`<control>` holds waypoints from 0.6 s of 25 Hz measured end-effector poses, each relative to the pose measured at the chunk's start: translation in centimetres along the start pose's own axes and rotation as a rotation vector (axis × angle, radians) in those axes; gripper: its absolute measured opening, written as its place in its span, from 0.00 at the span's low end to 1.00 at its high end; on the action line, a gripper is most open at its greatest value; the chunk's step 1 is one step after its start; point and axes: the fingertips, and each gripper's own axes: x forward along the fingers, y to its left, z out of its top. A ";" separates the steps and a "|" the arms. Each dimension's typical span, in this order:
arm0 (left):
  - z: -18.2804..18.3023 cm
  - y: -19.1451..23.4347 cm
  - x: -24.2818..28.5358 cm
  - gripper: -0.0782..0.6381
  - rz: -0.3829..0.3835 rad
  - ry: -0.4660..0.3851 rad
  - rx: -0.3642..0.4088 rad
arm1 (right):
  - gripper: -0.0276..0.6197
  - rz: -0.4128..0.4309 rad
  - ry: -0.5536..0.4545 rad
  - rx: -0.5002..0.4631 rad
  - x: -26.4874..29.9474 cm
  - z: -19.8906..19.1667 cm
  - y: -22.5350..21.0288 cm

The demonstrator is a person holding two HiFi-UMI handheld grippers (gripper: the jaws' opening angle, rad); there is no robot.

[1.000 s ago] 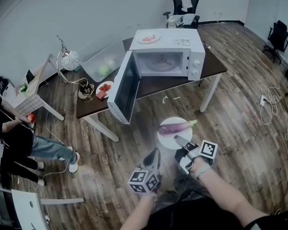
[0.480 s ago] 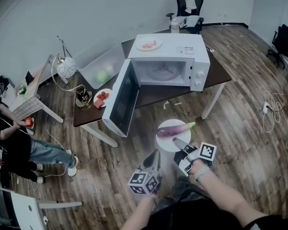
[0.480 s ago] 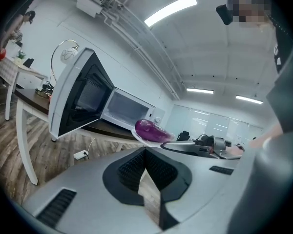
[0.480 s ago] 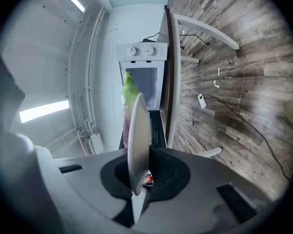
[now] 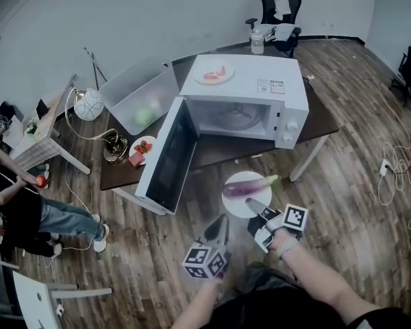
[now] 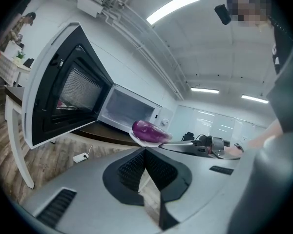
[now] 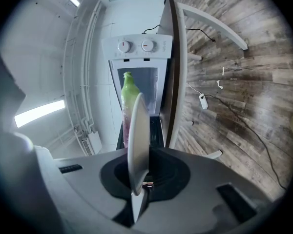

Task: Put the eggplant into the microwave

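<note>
Looking down in the head view: the white microwave (image 5: 260,81) stands on a dark table (image 5: 322,118), its door (image 5: 166,157) swung wide open. The right gripper (image 5: 252,204) holds a white plate (image 5: 234,203) out in front of the table, above the wood floor (image 5: 356,204). The eggplant (image 5: 248,186) lies across the plate, green stem to the right. The left gripper (image 5: 221,222) hovers just beside the right one.

Left gripper view: jaws pressed together, nothing between them. Eggplant and plate sit ahead, before the open microwave.

Right gripper view: jaws clamped on the plate's rim. The plate is seen edge-on, with the eggplant on its left face.
</note>
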 end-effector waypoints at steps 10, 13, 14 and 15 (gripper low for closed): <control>0.5 0.6 5.1 0.11 0.036 0.002 -0.005 | 0.06 -0.005 0.036 0.000 2.5 5.1 -0.3; 1.0 0.7 6.3 0.11 0.047 -0.013 0.003 | 0.06 0.005 0.046 0.001 3.2 6.3 -0.2; 1.2 0.7 6.6 0.11 0.050 -0.020 0.007 | 0.06 0.011 0.047 0.004 3.3 6.6 -0.1; 1.3 0.6 6.9 0.11 0.051 -0.027 0.012 | 0.06 0.014 0.048 0.007 3.5 7.0 -0.1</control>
